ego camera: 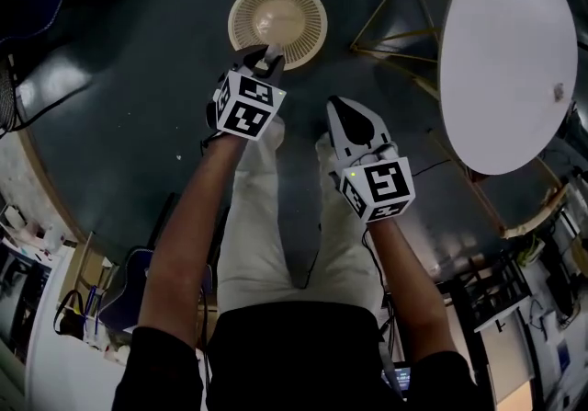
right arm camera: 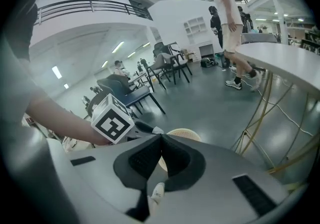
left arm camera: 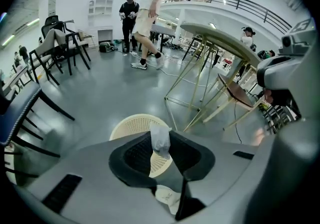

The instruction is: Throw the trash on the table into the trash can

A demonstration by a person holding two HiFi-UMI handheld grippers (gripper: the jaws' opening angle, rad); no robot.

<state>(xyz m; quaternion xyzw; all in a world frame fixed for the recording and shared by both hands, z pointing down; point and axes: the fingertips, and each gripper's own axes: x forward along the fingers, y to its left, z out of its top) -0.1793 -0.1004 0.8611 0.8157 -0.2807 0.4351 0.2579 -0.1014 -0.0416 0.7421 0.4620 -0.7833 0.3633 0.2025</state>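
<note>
Tissue [left arm camera: 161, 142], perhaps, pinched in left hand-held gripper [ego camera: 265, 58]; right hand-held gripper [right arm camera: 161, 140] pressed together.

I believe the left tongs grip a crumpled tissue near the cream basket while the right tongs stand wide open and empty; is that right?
Not quite: the right gripper view shows the right tongs shut, not wide open. The left tongs do grip the crumpled tissue near the cream basket, and the right tongs are empty.
</note>
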